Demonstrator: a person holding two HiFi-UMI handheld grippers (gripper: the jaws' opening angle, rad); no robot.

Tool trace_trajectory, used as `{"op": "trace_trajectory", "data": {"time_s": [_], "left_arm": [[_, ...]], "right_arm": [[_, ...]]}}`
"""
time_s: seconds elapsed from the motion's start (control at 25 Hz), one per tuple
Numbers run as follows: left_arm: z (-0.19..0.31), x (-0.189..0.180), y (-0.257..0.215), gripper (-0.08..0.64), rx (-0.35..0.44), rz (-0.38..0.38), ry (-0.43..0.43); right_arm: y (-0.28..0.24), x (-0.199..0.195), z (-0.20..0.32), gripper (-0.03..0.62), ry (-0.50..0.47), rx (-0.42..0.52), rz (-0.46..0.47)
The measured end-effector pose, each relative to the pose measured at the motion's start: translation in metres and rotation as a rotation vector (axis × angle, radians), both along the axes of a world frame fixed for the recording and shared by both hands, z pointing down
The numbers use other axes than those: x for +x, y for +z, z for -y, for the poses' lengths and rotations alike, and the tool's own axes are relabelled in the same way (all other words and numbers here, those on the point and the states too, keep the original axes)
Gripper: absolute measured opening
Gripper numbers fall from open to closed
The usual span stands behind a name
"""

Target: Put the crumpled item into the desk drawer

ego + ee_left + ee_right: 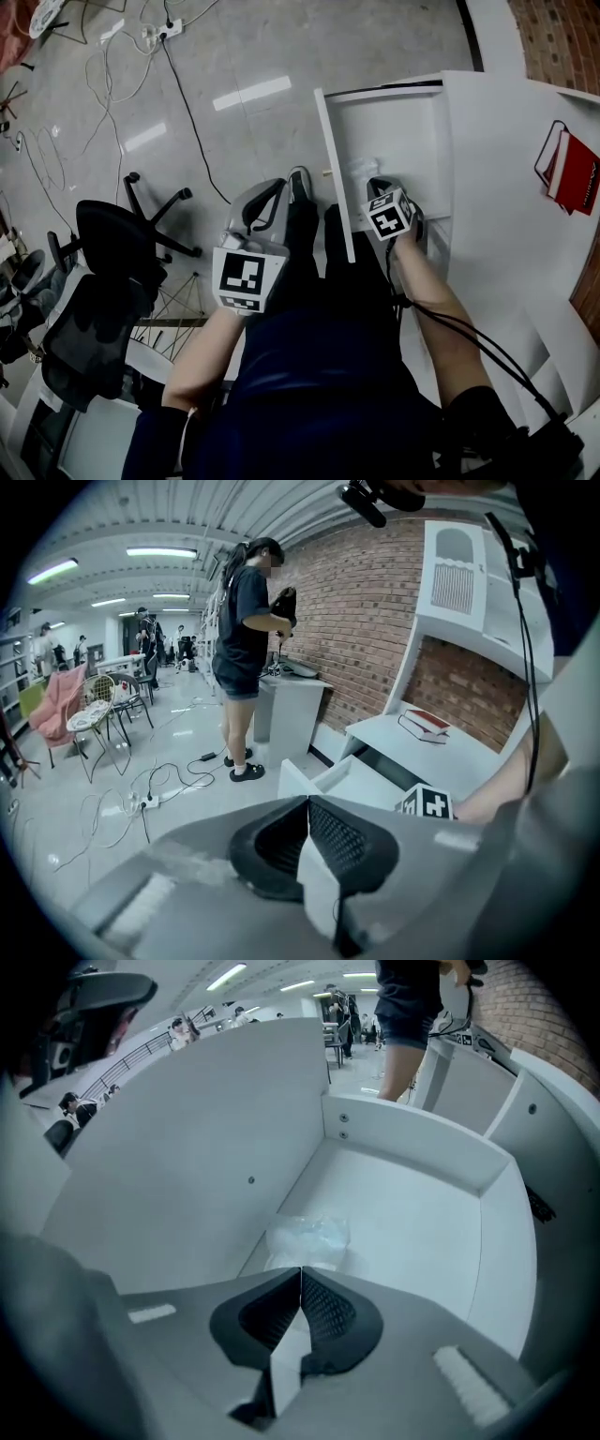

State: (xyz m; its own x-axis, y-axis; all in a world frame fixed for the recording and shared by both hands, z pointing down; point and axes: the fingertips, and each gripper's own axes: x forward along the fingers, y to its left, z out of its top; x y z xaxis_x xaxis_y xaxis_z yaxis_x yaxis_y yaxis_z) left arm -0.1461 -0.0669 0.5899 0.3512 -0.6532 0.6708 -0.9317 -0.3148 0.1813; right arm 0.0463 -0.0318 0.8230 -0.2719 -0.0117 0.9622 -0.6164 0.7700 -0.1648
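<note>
**Right gripper down in the open drawer, wad at its tips**

Head view: the right gripper point(375, 184) reaches inside the open drawer point(398, 122), close to the side wall that faces the person's legs. The crumpled item point(360, 172) shows as a pale wad just ahead of its tips. The left gripper point(297, 178) hangs outside that wall, over the floor. A red book point(572, 173) lies well apart on the counter point(497, 159).

Right gripper view: the jaws of the right gripper point(300, 1271) are pressed together. The crumpled item point(309, 1237), a clear, wrinkled film, sits right at the tips, low where the drawer's point(412, 1147) side wall meets its floor. I judge that a thin edge of it is pinched, though its underside is hidden. It is a roundish wad with no end that points anywhere. It is only slightly wider than tall, and that width runs from the side wall toward the middle of the drawer.

Left gripper view: the left gripper point(307, 801) has its jaws together on nothing and looks across the room above the drawer point(361, 778).

Risks, as I judge them:
- So light a film may cling to a jaw and ride back out when the gripper lifts.
- It may spring open and rise once it is let go.
- The gripper is close to the side wall and may knock it.
- Pushing the drawer shut before the arm is clear would trap it.
</note>
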Motion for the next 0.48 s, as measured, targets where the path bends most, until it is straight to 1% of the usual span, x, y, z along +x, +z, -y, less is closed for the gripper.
{"op": "trace_trajectory", "data": {"time_s": [0.16,0.24,0.36,0.48], "left_arm": [[-0.0002,-0.0005,0.0018,0.005,-0.003,0.001,0.002],[0.0000,-0.0013,0.0026,0.005,-0.005,0.001,0.002],[0.0015,-0.0006,0.0025,0.005,-0.003,-0.002,0.007],[0.0035,0.0028,0.0013,0.005,0.000,-0.007,0.017]], "right_arm": [[0.0077,-0.0004,-0.0001,0.010,-0.011,-0.008,-0.017],[0.0092,-0.0012,-0.0003,0.047,-0.004,-0.011,-0.015],[0.0074,-0.0005,0.0008,0.084,0.019,-0.008,-0.009],[0.0014,0.0013,0.0024,0.101,0.044,0.005,0.001]]}}
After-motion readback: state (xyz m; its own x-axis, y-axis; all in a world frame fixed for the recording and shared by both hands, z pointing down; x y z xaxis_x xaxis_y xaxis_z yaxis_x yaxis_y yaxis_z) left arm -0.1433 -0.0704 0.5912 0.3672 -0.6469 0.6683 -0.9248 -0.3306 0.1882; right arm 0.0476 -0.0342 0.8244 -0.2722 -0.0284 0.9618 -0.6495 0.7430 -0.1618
